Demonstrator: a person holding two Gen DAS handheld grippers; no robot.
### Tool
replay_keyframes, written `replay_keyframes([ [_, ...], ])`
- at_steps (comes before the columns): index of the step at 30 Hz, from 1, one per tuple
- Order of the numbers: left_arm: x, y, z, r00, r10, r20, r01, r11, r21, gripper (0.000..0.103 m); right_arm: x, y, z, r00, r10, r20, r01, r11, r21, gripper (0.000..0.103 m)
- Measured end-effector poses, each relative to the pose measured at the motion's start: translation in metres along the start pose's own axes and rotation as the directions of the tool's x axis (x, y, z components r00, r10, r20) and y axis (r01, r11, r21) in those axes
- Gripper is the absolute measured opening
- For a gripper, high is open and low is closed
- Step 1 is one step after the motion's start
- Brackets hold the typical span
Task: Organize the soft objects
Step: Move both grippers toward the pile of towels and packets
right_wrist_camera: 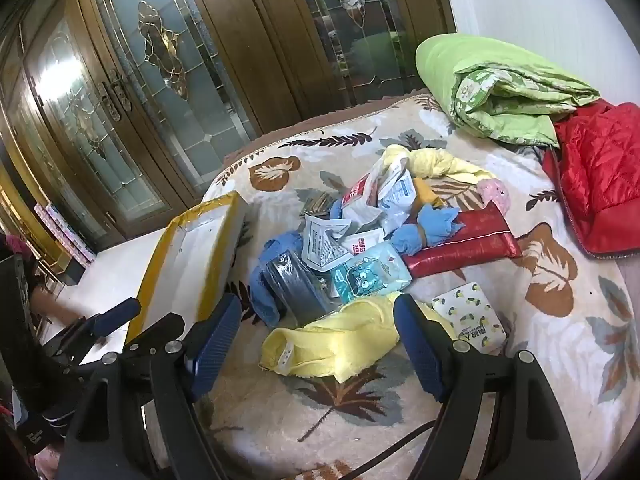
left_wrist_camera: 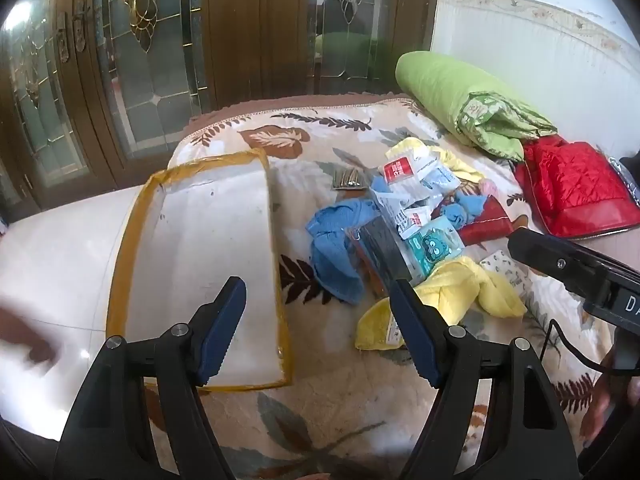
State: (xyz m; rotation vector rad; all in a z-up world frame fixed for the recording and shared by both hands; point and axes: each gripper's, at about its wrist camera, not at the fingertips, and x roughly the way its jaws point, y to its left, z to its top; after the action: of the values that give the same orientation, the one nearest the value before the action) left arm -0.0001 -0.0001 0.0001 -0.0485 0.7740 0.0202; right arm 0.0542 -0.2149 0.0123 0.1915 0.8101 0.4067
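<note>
A pile of soft things lies on the leaf-patterned blanket (left_wrist_camera: 328, 412): a yellow towel (left_wrist_camera: 452, 300) (right_wrist_camera: 336, 344), a blue towel (left_wrist_camera: 336, 248) (right_wrist_camera: 264, 284), a second yellow cloth (right_wrist_camera: 436, 164), a small blue cloth (right_wrist_camera: 428, 228) and several plastic packets (right_wrist_camera: 376, 196). A white box with yellow tape edges (left_wrist_camera: 208, 264) (right_wrist_camera: 188, 268) lies open at the left. My left gripper (left_wrist_camera: 316, 324) is open and empty above the box's right edge. My right gripper (right_wrist_camera: 316, 340) is open and empty, hovering just short of the yellow towel; it also shows in the left wrist view (left_wrist_camera: 560, 260).
A folded green quilt (right_wrist_camera: 504, 92) and a red quilted jacket (right_wrist_camera: 600, 176) lie at the back right. A red pouch (right_wrist_camera: 464, 244), a teal cartoon packet (right_wrist_camera: 372, 276) and a small lemon-print box (right_wrist_camera: 472, 320) lie by the pile. Glass-panelled wooden doors (right_wrist_camera: 160, 60) stand behind; white floor (left_wrist_camera: 52, 280) at left.
</note>
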Motion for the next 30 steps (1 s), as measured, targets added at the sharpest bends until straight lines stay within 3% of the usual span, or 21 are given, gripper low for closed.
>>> replay_keyframes([
  [5,-0.001,-0.002,-0.001,1.000,-0.002,0.000,0.002,1.000,0.001,0.075,0.001,0.000,0.001,1.000,0.008,-0.003,-0.008,1.000,-0.005,0.079],
  [10,0.014,-0.001,-0.004,0.998,-0.006,-0.054,0.006,1.000,-0.004,0.075,0.001,-0.004,-0.005,1.000,-0.003,-0.006,0.003,1.000,-0.011,0.079],
  [19,0.025,-0.014,0.004,0.994,-0.009,-0.108,0.010,1.000,0.006,0.075,0.006,-0.026,0.000,0.995,-0.091,-0.032,0.089,0.995,-0.051,0.079],
  [30,0.046,-0.018,0.006,0.981,0.004,-0.194,0.001,1.000,0.024,0.075,0.010,-0.049,-0.001,0.986,-0.138,-0.094,0.134,0.990,-0.051,0.079],
])
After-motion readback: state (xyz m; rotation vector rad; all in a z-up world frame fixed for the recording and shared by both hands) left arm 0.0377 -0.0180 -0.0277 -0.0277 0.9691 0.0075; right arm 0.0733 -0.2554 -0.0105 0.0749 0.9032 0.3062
